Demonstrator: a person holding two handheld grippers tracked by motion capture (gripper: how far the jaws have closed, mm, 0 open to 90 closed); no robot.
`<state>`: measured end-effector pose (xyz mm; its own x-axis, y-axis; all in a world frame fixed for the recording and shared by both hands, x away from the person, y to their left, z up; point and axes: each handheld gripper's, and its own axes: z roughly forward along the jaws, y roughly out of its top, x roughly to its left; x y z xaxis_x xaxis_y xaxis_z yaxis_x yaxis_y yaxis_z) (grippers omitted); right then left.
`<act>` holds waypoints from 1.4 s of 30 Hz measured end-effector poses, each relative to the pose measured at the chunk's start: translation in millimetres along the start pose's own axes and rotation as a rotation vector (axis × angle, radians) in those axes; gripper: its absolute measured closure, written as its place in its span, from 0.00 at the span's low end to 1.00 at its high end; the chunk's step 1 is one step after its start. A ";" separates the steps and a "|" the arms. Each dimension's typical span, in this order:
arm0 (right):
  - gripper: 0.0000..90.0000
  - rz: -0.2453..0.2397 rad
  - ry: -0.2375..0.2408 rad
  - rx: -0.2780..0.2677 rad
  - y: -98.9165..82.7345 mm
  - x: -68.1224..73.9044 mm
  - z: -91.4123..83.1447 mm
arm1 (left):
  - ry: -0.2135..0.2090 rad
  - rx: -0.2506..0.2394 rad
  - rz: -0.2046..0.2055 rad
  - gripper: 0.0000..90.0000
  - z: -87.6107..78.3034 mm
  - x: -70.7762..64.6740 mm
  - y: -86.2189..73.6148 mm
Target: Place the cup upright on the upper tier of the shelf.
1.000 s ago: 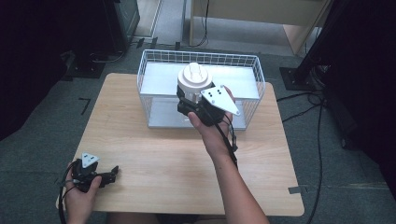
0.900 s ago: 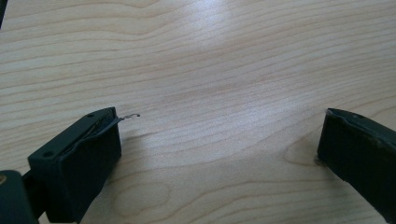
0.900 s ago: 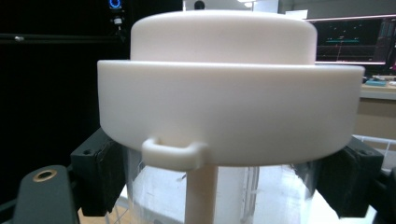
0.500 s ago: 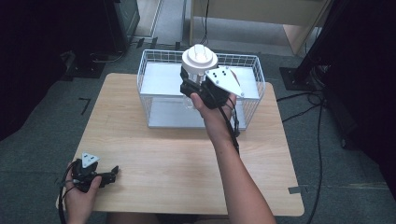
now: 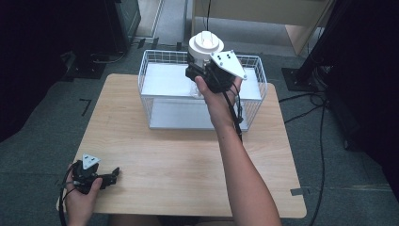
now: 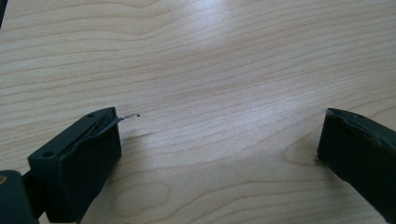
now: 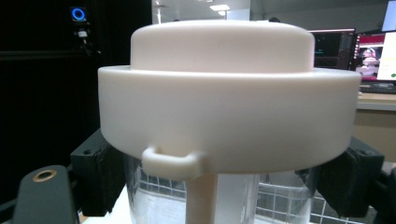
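Care matters here: we keep the right gripper (image 5: 203,71) clamped level on the clear white-lidded jar (image 7: 229,112) above the far wire basket (image 5: 150,101), left gripper (image 5: 106,176) resting wide open.

High view: overhead, facing forward over whole table (image 5: 188,155). Left gripper view: close on that table's near-left corner. Right gripper view: level, close.
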<state>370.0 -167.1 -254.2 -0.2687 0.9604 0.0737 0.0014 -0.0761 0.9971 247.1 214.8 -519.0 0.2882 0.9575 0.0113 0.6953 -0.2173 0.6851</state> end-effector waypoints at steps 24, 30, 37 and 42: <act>0.17 0.037 -0.115 0.045 -12.9 -24.0 61.3 | 0.001 -0.002 -0.001 0.00 0.2 -0.1 -0.1; 0.17 0.040 -0.124 0.050 -17.3 -26.8 65.0 | 0.001 -0.002 0.000 0.00 0.2 0.0 0.0; 0.17 0.007 -0.120 0.051 -22.5 -26.4 65.0 | 0.000 -0.003 0.000 0.00 0.2 -0.1 0.0; 0.17 -0.022 -0.090 0.060 -24.0 -23.6 64.1 | -0.002 -0.001 0.002 0.00 0.3 -0.2 0.2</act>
<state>438.0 -170.8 -278.7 -0.1817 0.9820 0.0507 0.0554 -0.0413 0.9976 247.4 214.5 -519.0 0.2904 0.9568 0.0114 0.6940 -0.2188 0.6859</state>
